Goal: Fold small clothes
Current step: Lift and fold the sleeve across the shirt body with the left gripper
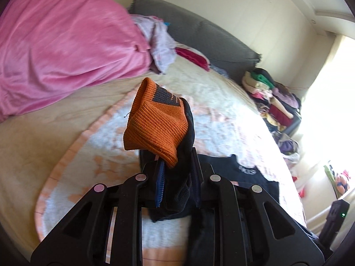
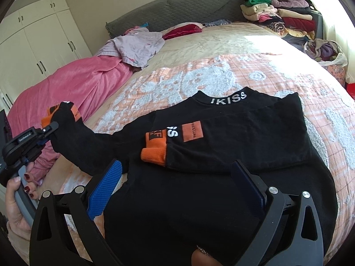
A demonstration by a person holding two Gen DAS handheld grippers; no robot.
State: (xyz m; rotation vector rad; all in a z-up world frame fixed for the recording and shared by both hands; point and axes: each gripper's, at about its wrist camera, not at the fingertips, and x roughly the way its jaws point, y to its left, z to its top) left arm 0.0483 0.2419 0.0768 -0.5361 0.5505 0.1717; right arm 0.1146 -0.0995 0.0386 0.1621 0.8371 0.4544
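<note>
A black top with white letters on its neck lies flat on the bed. One sleeve is folded across its chest, and its orange cuff rests there. The right claw hangs over the top with its jaws wide apart, holding nothing. On the left, a hand with red nails holds the left claw, which pinches the other sleeve and lifts it off the bed. A pink blanket lies beside it.

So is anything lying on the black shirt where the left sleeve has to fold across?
Yes. The other sleeve already lies folded across the chest of the black shirt, its orange cuff toward the lifted side. The left tongs hold the left sleeve up; it would land on top.
</note>
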